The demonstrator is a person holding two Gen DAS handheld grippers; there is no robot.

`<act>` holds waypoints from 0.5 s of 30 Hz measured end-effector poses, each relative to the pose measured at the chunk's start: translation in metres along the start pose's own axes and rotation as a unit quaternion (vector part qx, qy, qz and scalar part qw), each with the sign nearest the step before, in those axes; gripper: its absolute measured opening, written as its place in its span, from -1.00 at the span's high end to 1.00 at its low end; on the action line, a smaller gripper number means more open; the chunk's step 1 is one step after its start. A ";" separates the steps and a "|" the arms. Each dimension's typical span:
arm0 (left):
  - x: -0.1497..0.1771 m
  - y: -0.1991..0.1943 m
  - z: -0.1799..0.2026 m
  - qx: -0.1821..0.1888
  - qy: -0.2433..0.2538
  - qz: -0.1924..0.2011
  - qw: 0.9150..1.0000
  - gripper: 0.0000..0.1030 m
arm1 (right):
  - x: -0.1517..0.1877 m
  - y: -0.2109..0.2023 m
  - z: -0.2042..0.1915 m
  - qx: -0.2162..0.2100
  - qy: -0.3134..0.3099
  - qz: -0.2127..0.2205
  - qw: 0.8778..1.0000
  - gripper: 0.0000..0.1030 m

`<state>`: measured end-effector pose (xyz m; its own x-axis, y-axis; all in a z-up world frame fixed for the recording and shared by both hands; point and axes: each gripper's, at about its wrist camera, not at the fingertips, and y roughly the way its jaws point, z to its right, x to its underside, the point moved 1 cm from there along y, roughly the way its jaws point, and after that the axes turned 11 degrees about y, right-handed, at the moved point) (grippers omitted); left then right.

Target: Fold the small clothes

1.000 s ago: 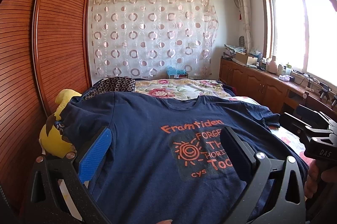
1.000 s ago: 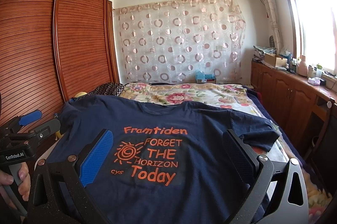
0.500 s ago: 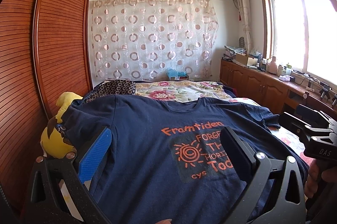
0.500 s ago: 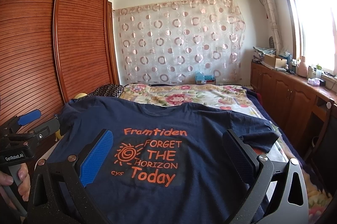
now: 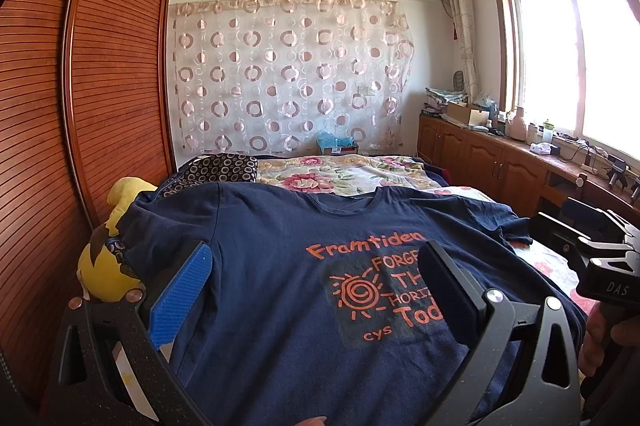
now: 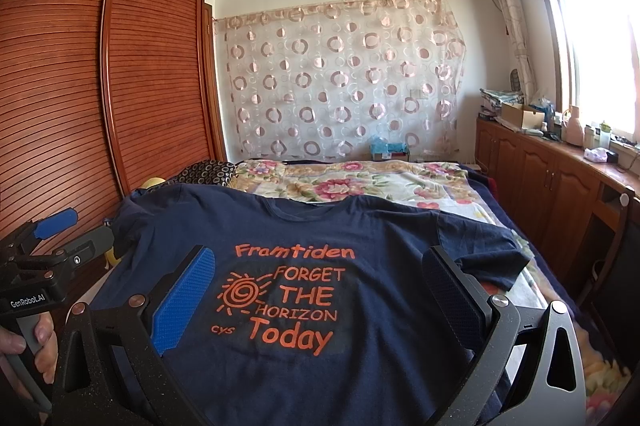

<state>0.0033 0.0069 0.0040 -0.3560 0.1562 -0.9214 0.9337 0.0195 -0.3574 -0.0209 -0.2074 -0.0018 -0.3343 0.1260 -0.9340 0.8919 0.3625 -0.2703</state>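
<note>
A navy T-shirt point(image 5: 276, 266) with orange print "Framtiden FORGET THE HORIZON Today" lies spread flat, face up, on the bed, collar at the far end. It also shows in the right wrist view point(image 6: 384, 258). My left gripper point(image 5: 312, 258) is open and empty, held above the shirt's near left part. My right gripper point(image 6: 316, 262) is open and empty above the shirt's near middle. The left gripper also shows at the left edge of the right wrist view point(image 6: 52, 230), and the right gripper at the right edge of the left wrist view point(image 5: 592, 238).
A yellow plush toy point(image 5: 108, 266) lies at the bed's left edge beside the wooden wardrobe point(image 5: 80, 106). A floral quilt point(image 6: 360, 182) and a patterned pillow point(image 5: 220, 166) lie beyond the shirt. Wooden cabinets point(image 6: 540, 178) with clutter run along the right under the window.
Both views have tilted up very slightly. The shirt has not moved and both grippers stay open.
</note>
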 end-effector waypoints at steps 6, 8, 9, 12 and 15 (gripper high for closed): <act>0.000 0.000 0.000 0.000 0.000 0.001 1.000 -1.00 | 0.000 0.000 0.000 0.000 0.000 0.000 1.000 -1.00; 0.000 0.000 0.000 0.000 0.001 0.001 1.000 -1.00 | 0.000 0.000 0.000 -0.001 0.000 0.000 1.000 -1.00; 0.000 0.000 0.000 -0.001 0.001 0.001 1.000 -1.00 | 0.000 0.000 0.000 0.000 0.001 0.000 1.000 -1.00; 0.000 0.000 0.000 0.000 0.001 0.001 1.000 -1.00 | 0.000 0.001 0.000 -0.001 0.001 0.000 1.000 -1.00; 0.000 0.000 0.000 0.000 0.001 0.001 1.000 -1.00 | 0.000 0.001 0.000 -0.001 0.001 0.000 1.000 -1.00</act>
<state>0.0028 0.0066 0.0038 -0.3534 0.1586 -0.9219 0.9347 0.0195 -0.3549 -0.0201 -0.2073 -0.0018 -0.3341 0.1278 -0.9338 0.8913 0.3651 -0.2689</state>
